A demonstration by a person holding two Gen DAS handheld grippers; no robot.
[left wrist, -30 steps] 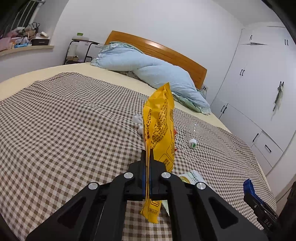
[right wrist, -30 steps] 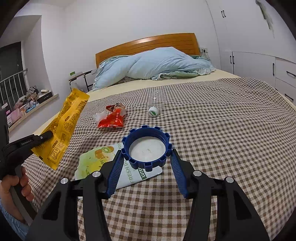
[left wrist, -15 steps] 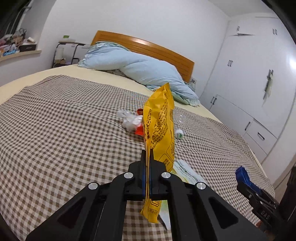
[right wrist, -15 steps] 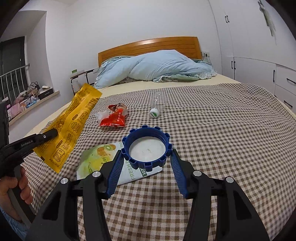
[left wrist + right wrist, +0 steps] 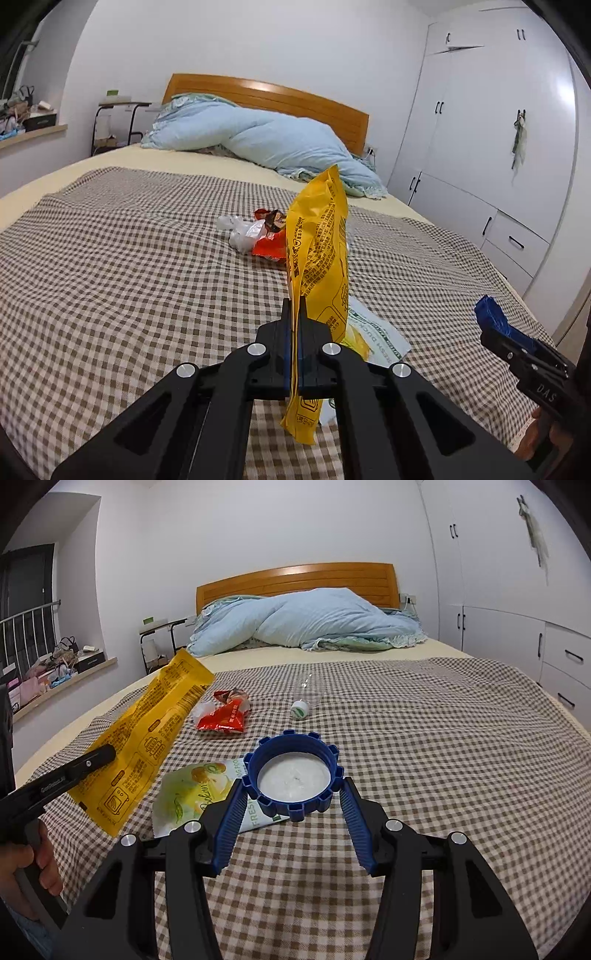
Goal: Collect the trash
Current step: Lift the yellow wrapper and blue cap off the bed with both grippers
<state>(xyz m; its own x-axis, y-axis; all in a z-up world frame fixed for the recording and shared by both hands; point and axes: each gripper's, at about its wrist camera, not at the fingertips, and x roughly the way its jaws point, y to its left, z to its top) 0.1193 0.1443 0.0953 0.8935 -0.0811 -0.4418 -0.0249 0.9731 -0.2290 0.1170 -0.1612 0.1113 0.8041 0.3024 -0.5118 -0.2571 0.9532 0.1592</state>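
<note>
Pinching a yellow wrapper [image 5: 320, 254], left hand-held gripper [image 5: 295, 314]; right [image 5: 291, 812] clasps blue lid [image 5: 293, 775] (red packet [image 5: 223, 718] beyond).

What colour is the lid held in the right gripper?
Blue, with a white inside. The lid shows best in the right wrist view, between the right gripper fingers.

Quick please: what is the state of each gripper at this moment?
Left gripper: jaws shut on the yellow packet.
Right gripper: jaws closed on the blue lid, held at its sides.
</note>
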